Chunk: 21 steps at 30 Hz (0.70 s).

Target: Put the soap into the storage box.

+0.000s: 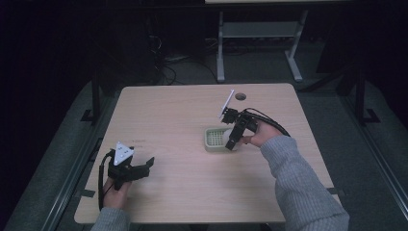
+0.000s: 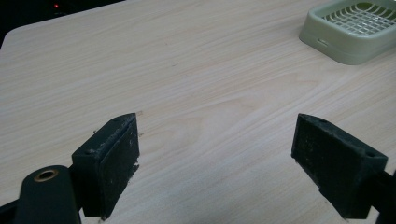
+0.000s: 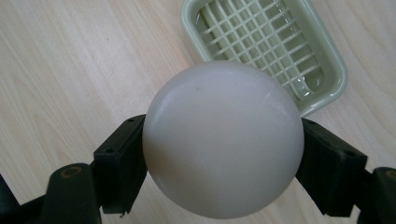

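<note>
The right gripper (image 3: pixel 223 154) held a round white ball (image 3: pixel 223 140) tight between its two black jaws, one jaw pressed on each side of the ball. The ball was smooth and pale. It hung just above the table (image 1: pixel 192 110), right beside a light green tray (image 3: pixel 299 46) with a grid floor. In the high view the right gripper (image 1: pixel 232 143) pointed down at the near right corner of the tray (image 1: pixel 211 144), and the ball (image 1: pixel 230 141) was a small white spot at its tip. The person's hand (image 1: pixel 262 134) in a grey sleeve (image 1: pixel 298 183) held it from the right.

The left gripper (image 2: pixel 215 163) had its jaws wide apart, with nothing between them but bare wood. In the high view the left gripper (image 1: pixel 144 166) sat low near the front left of the table, well apart from the tray. The tray (image 2: pixel 350 28) showed far off at the top right of the left gripper view.
</note>
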### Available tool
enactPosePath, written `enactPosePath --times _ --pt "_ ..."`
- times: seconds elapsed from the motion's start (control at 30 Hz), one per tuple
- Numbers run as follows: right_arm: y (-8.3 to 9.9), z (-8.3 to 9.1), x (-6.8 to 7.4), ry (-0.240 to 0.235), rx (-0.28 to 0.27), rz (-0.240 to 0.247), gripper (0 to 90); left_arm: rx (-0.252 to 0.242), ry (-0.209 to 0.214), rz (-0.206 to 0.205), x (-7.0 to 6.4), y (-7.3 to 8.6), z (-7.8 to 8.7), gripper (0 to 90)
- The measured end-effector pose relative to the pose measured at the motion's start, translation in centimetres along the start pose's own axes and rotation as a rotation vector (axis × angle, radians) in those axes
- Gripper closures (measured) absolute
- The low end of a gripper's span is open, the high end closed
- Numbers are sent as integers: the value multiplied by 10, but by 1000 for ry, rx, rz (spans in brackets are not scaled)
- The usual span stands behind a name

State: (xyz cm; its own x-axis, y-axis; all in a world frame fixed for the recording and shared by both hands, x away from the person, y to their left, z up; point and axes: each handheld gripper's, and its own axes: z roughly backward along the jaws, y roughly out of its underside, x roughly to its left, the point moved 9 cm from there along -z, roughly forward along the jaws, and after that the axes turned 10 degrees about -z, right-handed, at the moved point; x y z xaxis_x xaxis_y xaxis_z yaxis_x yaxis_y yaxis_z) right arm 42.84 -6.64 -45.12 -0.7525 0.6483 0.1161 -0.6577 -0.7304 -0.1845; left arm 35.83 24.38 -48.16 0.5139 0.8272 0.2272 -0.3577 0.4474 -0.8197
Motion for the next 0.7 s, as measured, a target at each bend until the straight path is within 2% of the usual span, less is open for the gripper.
enactPosePath --times 0.1,0.2,0.5,0.7 --pt "-4 0 -1 0 2 12 233 0 2 -3 0 0 0 148" --pt "-8 0 0 -14 2 -3 233 0 1 0 0 0 0 148" --pt "-18 0 -3 2 16 8 233 -4 -1 11 0 0 0 148" --pt "-26 -6 -8 6 15 -10 233 -6 -1 9 1 -1 0 148"
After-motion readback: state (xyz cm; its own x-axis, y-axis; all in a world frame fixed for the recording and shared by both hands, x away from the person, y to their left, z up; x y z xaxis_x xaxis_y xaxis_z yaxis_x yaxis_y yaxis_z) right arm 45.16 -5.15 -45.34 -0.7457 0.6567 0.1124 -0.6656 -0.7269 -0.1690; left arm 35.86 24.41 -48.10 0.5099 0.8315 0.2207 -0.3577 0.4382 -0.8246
